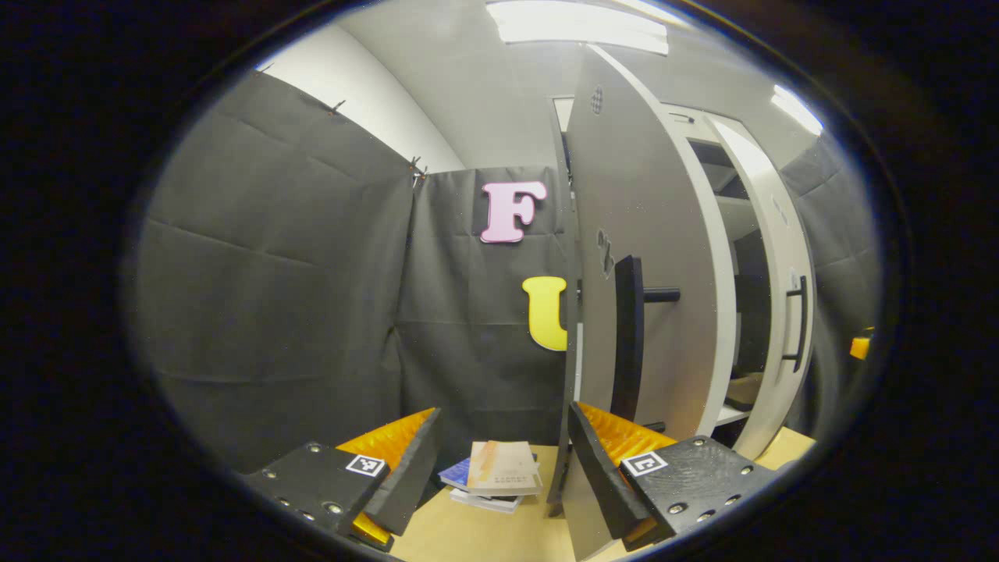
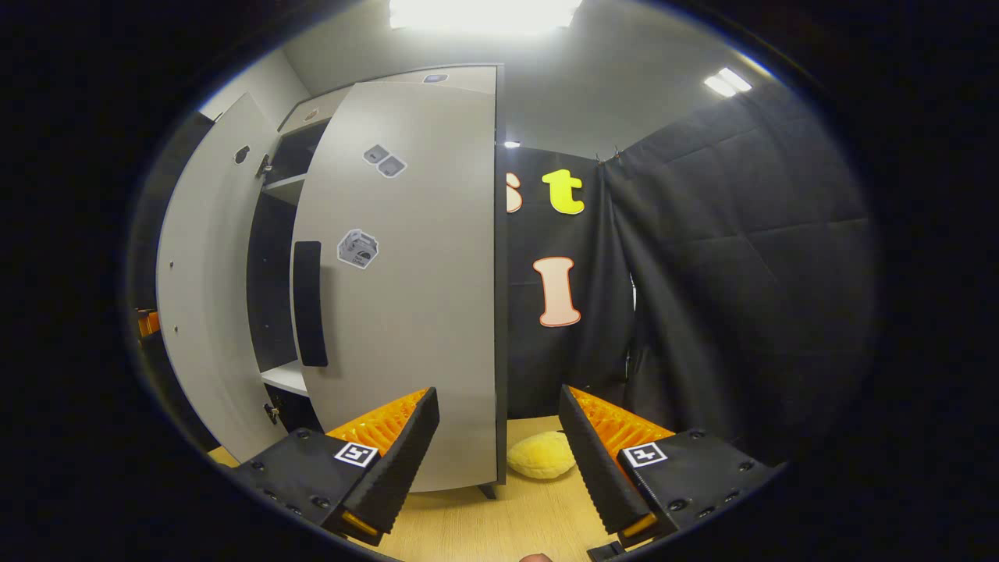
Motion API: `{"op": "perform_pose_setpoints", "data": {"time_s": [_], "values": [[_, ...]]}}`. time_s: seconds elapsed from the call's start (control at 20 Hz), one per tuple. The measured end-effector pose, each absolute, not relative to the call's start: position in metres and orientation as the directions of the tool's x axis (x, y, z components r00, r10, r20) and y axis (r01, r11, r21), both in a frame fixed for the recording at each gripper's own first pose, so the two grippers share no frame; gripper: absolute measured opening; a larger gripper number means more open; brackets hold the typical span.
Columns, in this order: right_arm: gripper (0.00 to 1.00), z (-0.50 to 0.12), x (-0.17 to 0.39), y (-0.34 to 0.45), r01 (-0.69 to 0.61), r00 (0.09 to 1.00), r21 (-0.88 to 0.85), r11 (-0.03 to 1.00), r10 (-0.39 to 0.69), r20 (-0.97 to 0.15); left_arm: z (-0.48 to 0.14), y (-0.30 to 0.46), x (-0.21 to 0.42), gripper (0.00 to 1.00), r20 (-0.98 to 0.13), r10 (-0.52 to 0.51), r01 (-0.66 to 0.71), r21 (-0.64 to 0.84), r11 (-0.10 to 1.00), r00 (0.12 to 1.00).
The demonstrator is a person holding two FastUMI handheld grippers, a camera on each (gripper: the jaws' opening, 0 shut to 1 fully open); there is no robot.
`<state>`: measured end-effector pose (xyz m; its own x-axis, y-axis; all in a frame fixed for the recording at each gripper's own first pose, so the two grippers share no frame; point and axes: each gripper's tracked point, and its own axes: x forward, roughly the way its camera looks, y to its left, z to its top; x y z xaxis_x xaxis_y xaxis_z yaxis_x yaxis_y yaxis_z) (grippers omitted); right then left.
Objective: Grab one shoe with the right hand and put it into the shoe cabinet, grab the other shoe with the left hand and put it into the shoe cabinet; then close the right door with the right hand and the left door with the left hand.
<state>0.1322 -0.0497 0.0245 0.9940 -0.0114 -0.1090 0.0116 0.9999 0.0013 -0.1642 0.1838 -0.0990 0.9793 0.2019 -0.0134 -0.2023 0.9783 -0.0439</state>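
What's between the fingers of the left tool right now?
In the left gripper view, nothing is gripped between the open left tool's fingers. Farther off through the gap, a stack of books lies on the wooden floor.

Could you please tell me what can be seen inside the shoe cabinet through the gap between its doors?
In the left gripper view, the cabinet shows pale shelves and a dark interior between the ajar doors; shoes cannot be made out, as the left door covers most of it.

The cabinet (image 2: 460,78) is tall and pale grey with a dark inside and light shelves. Both doors stand partly open. In the left gripper view the left door (image 1: 648,234) is seen nearly edge-on, a black bar handle (image 1: 628,336) on its face. In the right gripper view the right door (image 2: 414,312) swings outward, bearing a black handle (image 2: 308,304) and small stickers.
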Motion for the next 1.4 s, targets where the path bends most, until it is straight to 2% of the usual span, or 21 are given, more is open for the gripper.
{"op": "perform_pose_setpoints", "data": {"time_s": [0.85, 0.9, 0.95, 1.0, 1.15, 1.2, 1.35, 1.4], "values": [[0.98, 0.024, 0.107, -0.078, 0.089, 0.988, -0.024, 0.996, -0.091, -0.122, -0.094, 0.12, -0.141, 0.98, 0.015, -0.041, 0.043, -0.14, 0.989, 0.999], [0.98, 0.022, 0.107, -0.078, 0.092, 0.988, -0.025, 0.995, -0.095, -0.125, -0.094, 0.118, -0.138, 0.98, 0.021, -0.05, 0.053, -0.139, 0.989, 0.999], [0.98, 0.02, 0.105, -0.078, 0.094, 0.987, -0.024, 0.995, -0.097, -0.129, -0.093, 0.117, -0.136, 0.93, 0.023, -0.054, 0.056, -0.138, 0.989, 0.998], [0.98, 0.019, 0.104, -0.078, 0.095, 0.986, -0.024, 0.995, -0.098, -0.132, -0.092, 0.116, -0.137, 0.98, 0.026, -0.053, 0.056, -0.14, 0.989, 0.998], [0.98, 0.015, 0.103, -0.076, 0.094, 0.985, -0.022, 0.995, -0.096, -0.141, -0.091, 0.108, -0.135, 0.98, 0.023, -0.067, 0.07, -0.166, 0.984, 0.998], [0.98, 0.013, 0.104, -0.074, 0.092, 0.985, -0.022, 0.996, -0.094, -0.144, -0.091, 0.107, -0.135, 0.93, 0.022, -0.071, 0.073, -0.176, 0.982, 0.997], [0.98, 0.012, 0.102, -0.07, 0.082, 0.985, -0.019, 0.996, -0.084, -0.148, -0.092, 0.103, -0.132, 0.93, 0.017, -0.073, 0.075, -0.188, 0.979, 0.997], [0.98, 0.013, 0.103, -0.069, 0.076, 0.986, -0.016, 0.997, -0.077, -0.146, -0.092, 0.105, -0.132, 0.89, 0.012, -0.069, 0.07, -0.182, 0.981, 0.998]]}}
